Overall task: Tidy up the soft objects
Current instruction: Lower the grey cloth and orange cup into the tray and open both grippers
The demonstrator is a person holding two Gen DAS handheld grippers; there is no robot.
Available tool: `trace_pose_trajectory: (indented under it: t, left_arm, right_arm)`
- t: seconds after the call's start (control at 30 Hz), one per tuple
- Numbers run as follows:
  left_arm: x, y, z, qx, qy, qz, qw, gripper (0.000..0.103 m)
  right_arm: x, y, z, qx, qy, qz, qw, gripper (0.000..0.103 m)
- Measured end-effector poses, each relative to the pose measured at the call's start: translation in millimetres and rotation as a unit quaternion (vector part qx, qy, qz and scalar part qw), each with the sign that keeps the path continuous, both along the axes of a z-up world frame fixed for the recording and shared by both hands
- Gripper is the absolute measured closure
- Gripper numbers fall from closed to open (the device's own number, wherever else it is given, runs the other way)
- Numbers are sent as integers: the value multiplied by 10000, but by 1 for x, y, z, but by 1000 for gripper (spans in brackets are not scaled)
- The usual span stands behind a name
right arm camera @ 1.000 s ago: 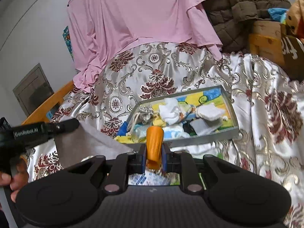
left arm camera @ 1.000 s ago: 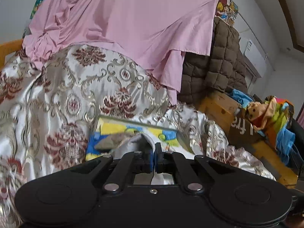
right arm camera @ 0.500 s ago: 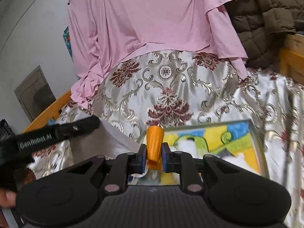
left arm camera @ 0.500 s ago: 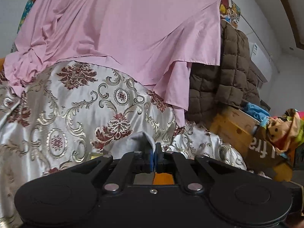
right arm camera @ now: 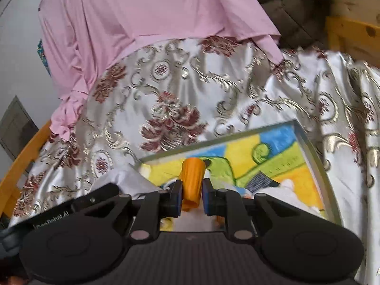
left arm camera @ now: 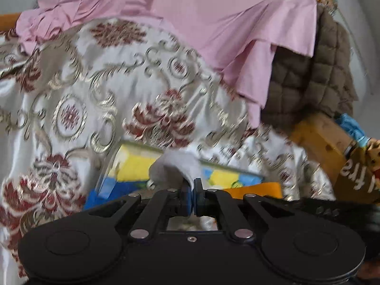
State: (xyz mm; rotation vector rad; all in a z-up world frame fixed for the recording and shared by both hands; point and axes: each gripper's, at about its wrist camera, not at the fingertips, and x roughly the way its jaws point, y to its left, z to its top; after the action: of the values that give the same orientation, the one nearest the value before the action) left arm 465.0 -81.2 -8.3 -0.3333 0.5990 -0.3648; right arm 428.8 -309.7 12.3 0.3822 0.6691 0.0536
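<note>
Left tongs (left arm camera: pixel 192 191): closed on a grey cloth (left arm camera: pixel 174 166), low centre of frame, over the tray (left arm camera: pixel 133 166). Right tongs (right arm camera: pixel 192 191): clamped on a rolled orange cloth (right arm camera: pixel 192 178), lower centre, above the tray (right arm camera: pixel 313 152). Judged status: both items lifted, neither deposited; some white items already lie in the tray. Surroundings: patterned satin cover (right arm camera: pixel 190 90), pink sheet (right arm camera: pixel 142 11), brown quilt (left arm camera: pixel 308 83) at right. No obstruction visible

Orange cloth (right arm camera: pixel 192 178) pinched upright; grey cloth (left arm camera: pixel 175 166) clamped.

Motion blur smears the patterned cloth (left arm camera: pixel 99 99); gripper bodies hide the tray's (right arm camera: pixel 315 156) near part.
</note>
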Motion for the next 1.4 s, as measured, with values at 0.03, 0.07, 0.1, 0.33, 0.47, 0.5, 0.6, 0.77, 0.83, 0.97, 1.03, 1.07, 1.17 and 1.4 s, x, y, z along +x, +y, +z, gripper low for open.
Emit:
trace_pose_trajectory:
  t: [0.03,0.07,0.1,0.33,0.47,0.5,0.6,0.77,0.83,0.97,1.03,1.07,1.17,1.4]
  left_arm:
    - [0,0,-4,50,48,25,10000,102]
    - [0,1,-8,77,104,42,9999,102]
    - [0,2,-11,88,153,48,9998,101]
    - [-11,-2,-20,142,212,91,9996,98]
    - [-16,-7,-17,279,169,125,9994,90]
    - [-18,-7,-16,297,173,131,9993,89]
    - [-20,-8,-14,337,216,162,9991,89]
    - [-24,-9,-12,448,286,227,9983,82]
    - [-27,-8,-10,444,321,241,9982,78]
    - [-38,-5,-5,430,272,282,9983,68]
    - [-45,-5,-2,436,223,307,9983,62]
    - [-49,-4,1,432,198,315,9984,59]
    - [-62,-2,8,450,93,328,9984,53]
    - [-100,4,31,446,-213,419,9979,35]
  right_arm:
    - [-1,-2,-3,5,38,-34,10000,84]
    - [-2,-5,-6,29,94,-85,9999,84]
    - [-3,-7,-9,51,138,-131,9998,84]
    - [-9,-17,-26,153,408,-356,9984,81]
    - [-14,-15,-29,45,408,-320,9986,74]
    - [-15,-14,-28,9,395,-306,9987,73]
    - [-18,-10,-26,-101,378,-262,9989,70]
    - [-25,-9,-20,-201,317,-257,9990,68]
    - [-28,-10,-17,-213,284,-271,9990,65]
    - [-39,-12,-10,-256,163,-259,9992,54]
    - [-46,-11,-6,-331,88,-245,9991,47]
    - [-50,-10,-3,-358,50,-235,9991,46]
    - [-62,-10,5,-436,-82,-212,9988,39]
    - [-98,-10,28,-581,-449,-224,9970,24]
